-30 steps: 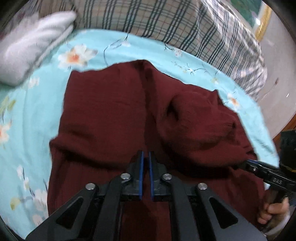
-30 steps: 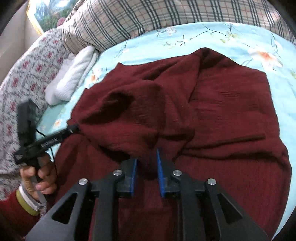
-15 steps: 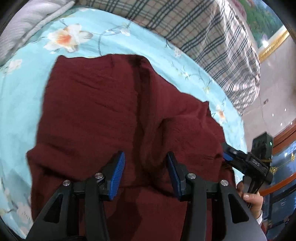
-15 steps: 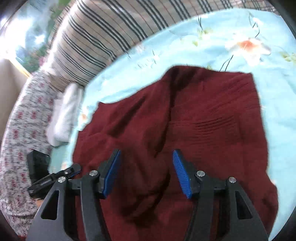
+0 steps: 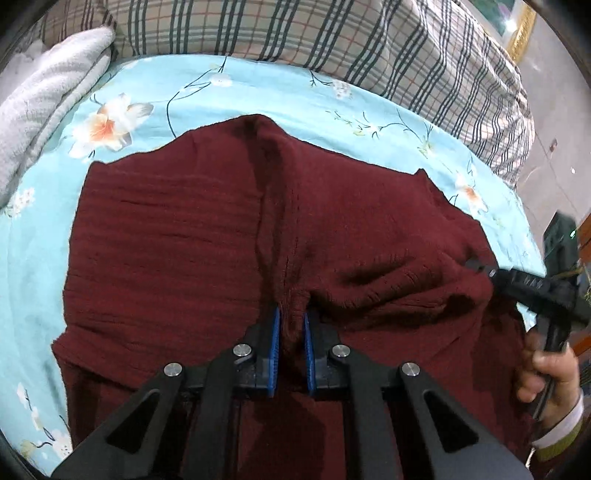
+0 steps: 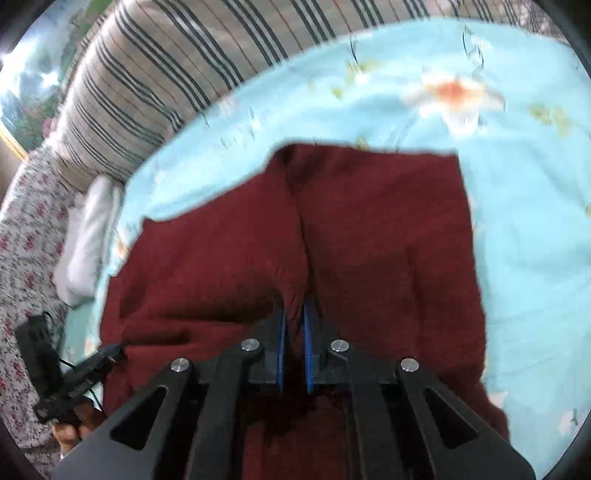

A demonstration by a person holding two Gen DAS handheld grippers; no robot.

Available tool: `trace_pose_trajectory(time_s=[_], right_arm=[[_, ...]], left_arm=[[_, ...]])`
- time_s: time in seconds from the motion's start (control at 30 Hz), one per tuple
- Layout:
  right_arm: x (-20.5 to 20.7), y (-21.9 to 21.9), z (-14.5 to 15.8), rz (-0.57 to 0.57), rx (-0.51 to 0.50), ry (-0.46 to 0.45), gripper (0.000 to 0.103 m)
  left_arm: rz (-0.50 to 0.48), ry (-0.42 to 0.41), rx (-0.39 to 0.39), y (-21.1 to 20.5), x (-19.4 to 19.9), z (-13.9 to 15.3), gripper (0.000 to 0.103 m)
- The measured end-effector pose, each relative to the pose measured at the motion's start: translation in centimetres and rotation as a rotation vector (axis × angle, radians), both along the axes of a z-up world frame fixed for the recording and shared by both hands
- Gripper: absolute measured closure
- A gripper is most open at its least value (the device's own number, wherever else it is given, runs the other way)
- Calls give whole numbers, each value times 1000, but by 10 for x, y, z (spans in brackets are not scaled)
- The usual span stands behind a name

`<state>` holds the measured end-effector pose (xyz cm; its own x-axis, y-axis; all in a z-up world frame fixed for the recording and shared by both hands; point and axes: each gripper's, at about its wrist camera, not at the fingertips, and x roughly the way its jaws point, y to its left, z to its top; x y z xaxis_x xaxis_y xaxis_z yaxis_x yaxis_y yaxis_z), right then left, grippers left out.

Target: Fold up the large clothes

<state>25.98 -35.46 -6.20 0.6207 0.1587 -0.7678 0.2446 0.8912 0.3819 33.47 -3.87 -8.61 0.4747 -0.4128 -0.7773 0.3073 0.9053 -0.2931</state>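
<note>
A large dark red knit garment point(image 5: 177, 240) lies spread on a light blue floral bed sheet point(image 5: 258, 88); it also shows in the right wrist view point(image 6: 388, 240). My left gripper point(image 5: 291, 332) is shut on a pinched ridge of the red fabric near its middle. My right gripper point(image 6: 294, 325) is shut on a fold of the same garment. The right gripper also shows at the garment's right edge in the left wrist view point(image 5: 476, 264). The left gripper shows at the garment's left edge in the right wrist view point(image 6: 114, 352). A crease runs from each grip toward the far edge.
A plaid pillow or cover point(image 5: 295, 33) lies along the far side of the bed, also in the right wrist view point(image 6: 166, 70). A folded white towel point(image 5: 48, 107) lies at the left, also in the right wrist view point(image 6: 88, 236). A floral cover point(image 6: 26, 240) borders the bed.
Both grippers were open half a second ago and have closed on folds of the red garment. The right wrist view is blurred from motion.
</note>
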Motion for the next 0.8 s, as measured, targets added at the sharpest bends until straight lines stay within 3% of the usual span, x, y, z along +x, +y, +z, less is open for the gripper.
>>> trace_pose_trajectory(time_s=[0.17, 0.3, 0.37, 0.47, 0.53, 0.6, 0.7, 0.77, 0.8], right_arm=[[-10, 3, 11, -25, -4, -23, 88], [-32, 11, 38, -51, -28, -117, 87], [-38, 24, 43, -6, -4, -151, 87], [-25, 49, 19, 102, -7, -53, 86], [-16, 51, -2, 101, -44, 32, 85], [-16, 42, -12, 79, 5, 27, 86], [-28, 39, 1, 54, 26, 4, 85], [-42, 42, 15, 61, 22, -26, 80], [-51, 43, 22, 65, 22, -40, 73]], left_arm=[[-11, -1, 5, 2, -3, 5, 88], [-8, -1, 7, 5, -7, 5, 85], [-1, 8, 10, 4, -6, 2, 85], [13, 10, 23, 0, -5, 1, 83], [20, 11, 32, 0, -4, 0, 76], [20, 14, 30, 1, -4, -1, 75], [27, 11, 24, 9, -11, 6, 69], [46, -4, 40, 17, -23, 14, 62], [52, -13, 42, 21, -29, 17, 58]])
